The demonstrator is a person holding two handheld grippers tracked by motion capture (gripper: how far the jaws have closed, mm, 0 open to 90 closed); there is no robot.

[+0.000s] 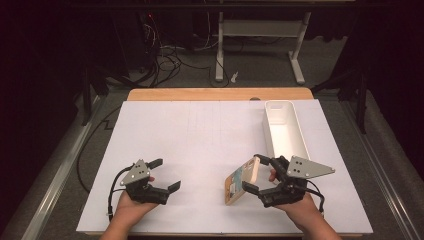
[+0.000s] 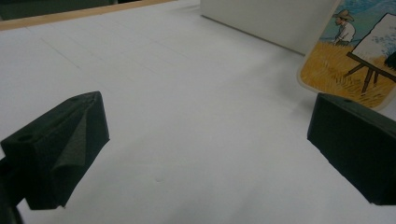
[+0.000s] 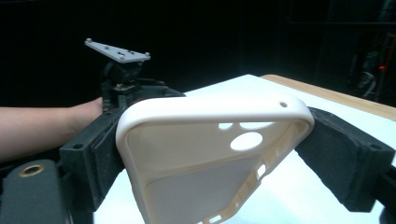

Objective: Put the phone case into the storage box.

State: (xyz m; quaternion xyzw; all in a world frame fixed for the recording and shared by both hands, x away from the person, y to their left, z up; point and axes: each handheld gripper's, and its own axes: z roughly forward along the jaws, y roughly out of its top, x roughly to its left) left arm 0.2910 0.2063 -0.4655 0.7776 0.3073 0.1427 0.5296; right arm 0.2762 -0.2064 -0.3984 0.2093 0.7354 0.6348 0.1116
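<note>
A: What do you see nearest, at the 6 o'clock edge of the table (image 1: 200,125)?

B: Two hands with tools. The right gripper (image 1: 256,175) at about 5 o'clock pinches a phone case (image 1: 242,181) between its jaws. The case stands on its edge, a bit tilted, with its lower corner near the white sheet. In the right gripper view the jaws press on the two long sides of the case (image 3: 210,158).

A: And the other one?

B: The left gripper (image 1: 166,174) at about 7 o'clock has its jaws spread, with nothing between them, well apart from the case.

A: Farther away?

B: A white tray (image 1: 285,127) lies at about 2 o'clock, just beyond the case
</note>
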